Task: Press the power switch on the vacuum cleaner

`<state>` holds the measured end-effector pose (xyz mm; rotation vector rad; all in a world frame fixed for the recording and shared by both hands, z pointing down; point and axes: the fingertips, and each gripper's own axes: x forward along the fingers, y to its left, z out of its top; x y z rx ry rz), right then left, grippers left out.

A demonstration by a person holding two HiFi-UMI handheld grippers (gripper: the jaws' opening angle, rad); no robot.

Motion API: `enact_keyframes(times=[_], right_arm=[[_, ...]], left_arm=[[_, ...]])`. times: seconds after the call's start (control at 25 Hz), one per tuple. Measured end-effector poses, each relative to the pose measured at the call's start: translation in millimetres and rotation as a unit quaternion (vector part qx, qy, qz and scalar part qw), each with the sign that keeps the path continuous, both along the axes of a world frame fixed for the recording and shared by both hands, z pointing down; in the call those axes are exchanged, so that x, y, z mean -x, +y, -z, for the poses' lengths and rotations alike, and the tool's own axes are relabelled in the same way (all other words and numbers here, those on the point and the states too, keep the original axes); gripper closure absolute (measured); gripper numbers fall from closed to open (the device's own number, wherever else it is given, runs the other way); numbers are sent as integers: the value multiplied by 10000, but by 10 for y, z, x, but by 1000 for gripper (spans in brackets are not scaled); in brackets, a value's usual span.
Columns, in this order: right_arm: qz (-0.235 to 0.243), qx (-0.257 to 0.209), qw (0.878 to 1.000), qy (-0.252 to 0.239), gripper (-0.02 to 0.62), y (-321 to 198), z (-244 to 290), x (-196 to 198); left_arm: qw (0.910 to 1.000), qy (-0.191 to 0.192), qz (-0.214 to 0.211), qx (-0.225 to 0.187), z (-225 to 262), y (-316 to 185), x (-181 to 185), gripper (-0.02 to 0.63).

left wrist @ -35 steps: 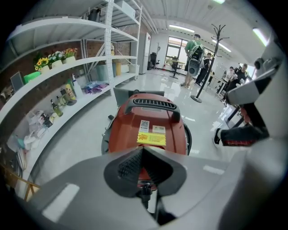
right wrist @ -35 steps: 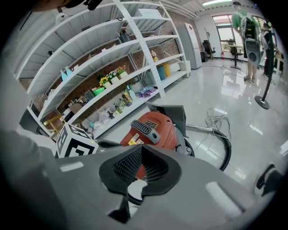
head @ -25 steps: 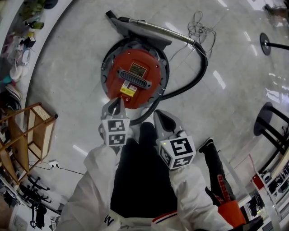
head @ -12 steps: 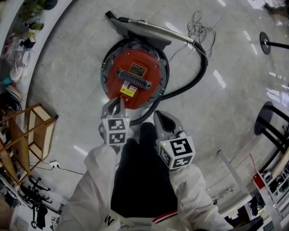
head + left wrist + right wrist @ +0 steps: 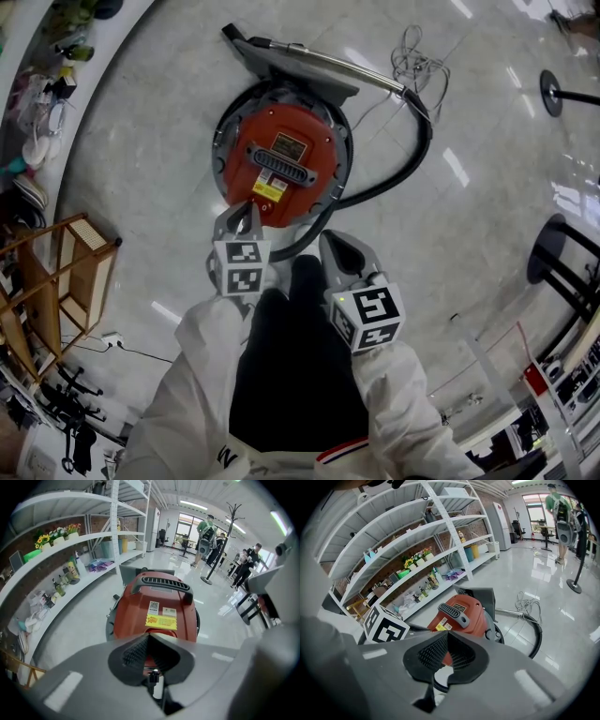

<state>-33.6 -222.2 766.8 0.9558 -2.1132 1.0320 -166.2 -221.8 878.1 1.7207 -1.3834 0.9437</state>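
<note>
The red vacuum cleaner (image 5: 281, 164) stands on the pale floor, with a black handle and a yellow sticker (image 5: 161, 621) on top. Its black hose (image 5: 394, 173) curves round the right side to a metal wand (image 5: 319, 61) and a floor nozzle (image 5: 246, 39). My left gripper (image 5: 246, 216) is shut and empty, just above the vacuum's near edge; the left gripper view has it (image 5: 148, 635) pointing at the red body (image 5: 157, 604). My right gripper (image 5: 333, 246) is shut and empty, nearer to me and right of the vacuum (image 5: 459, 613). I cannot pick out the switch.
A coiled cord (image 5: 412, 56) lies by the wand. White shelves with bottles and flowers (image 5: 61, 578) curve along the left, with a wooden rack (image 5: 56, 272) beside them. Black stand bases (image 5: 553, 89) sit at the right. People stand far off (image 5: 206, 531).
A passer-by's leg and shoe at the lower right have left the view. Both grippers and the vacuum have hardly shifted.
</note>
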Motion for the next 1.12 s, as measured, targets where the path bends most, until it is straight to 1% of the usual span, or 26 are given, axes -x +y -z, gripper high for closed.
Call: enact_keyframes(times=[0.08, 0.24, 0.44, 0.68, 0.84, 1.12], right_arm=[[27, -16, 10000, -3, 595, -5, 16, 16], [75, -68, 9999, -6, 595, -19, 59, 46], [141, -131, 9998, -7, 595, 17, 134, 68], [116, -262, 9996, 57, 595, 36, 229, 8], [77, -397, 9992, 37, 595, 87, 345, 41], [62, -594, 9982, 43, 595, 304, 629, 104]], left_arm=[[9999, 83, 20, 59, -6, 1, -4, 606], [9993, 241, 191, 205, -16, -22, -1, 606], [9994, 222, 199, 185, -22, -2, 9, 606], [9998, 182, 125, -9, 133, 40, 31, 606], [9997, 147, 113, -172, 287, 70, 117, 606], [9982, 137, 33, -589, 738, 195, 238, 606]])
